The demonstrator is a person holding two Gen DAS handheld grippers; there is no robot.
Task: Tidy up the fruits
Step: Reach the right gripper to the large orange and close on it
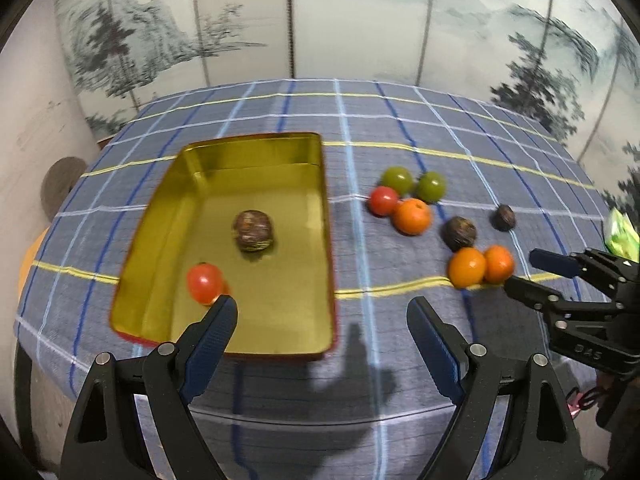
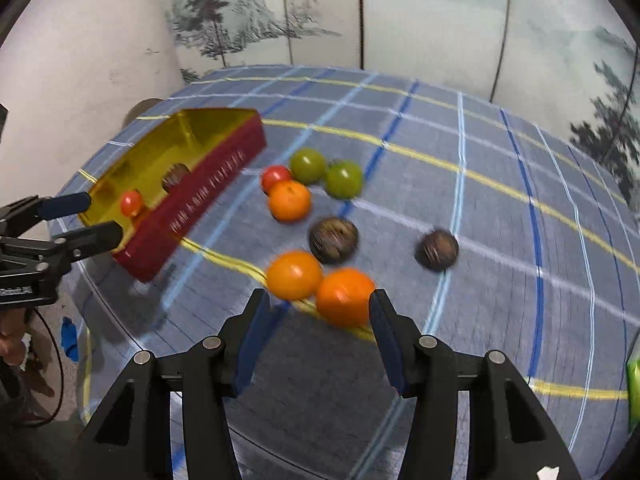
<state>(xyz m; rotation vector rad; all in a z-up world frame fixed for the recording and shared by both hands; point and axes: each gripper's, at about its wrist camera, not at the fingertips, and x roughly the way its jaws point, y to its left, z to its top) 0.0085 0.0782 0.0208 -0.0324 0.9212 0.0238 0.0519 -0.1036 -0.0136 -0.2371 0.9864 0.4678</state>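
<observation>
A gold-lined red tin lies on the checked cloth and holds a red tomato and a brown passion fruit. Loose on the cloth to its right lie two green fruits, a red tomato, three oranges and two brown fruits. My left gripper is open and empty over the tin's near edge. My right gripper is open, just short of the nearest orange.
The table's front edge runs close below both grippers. A painted folding screen stands behind the table. A green packet lies at the far right edge. A blue scrap lies on the floor at the left.
</observation>
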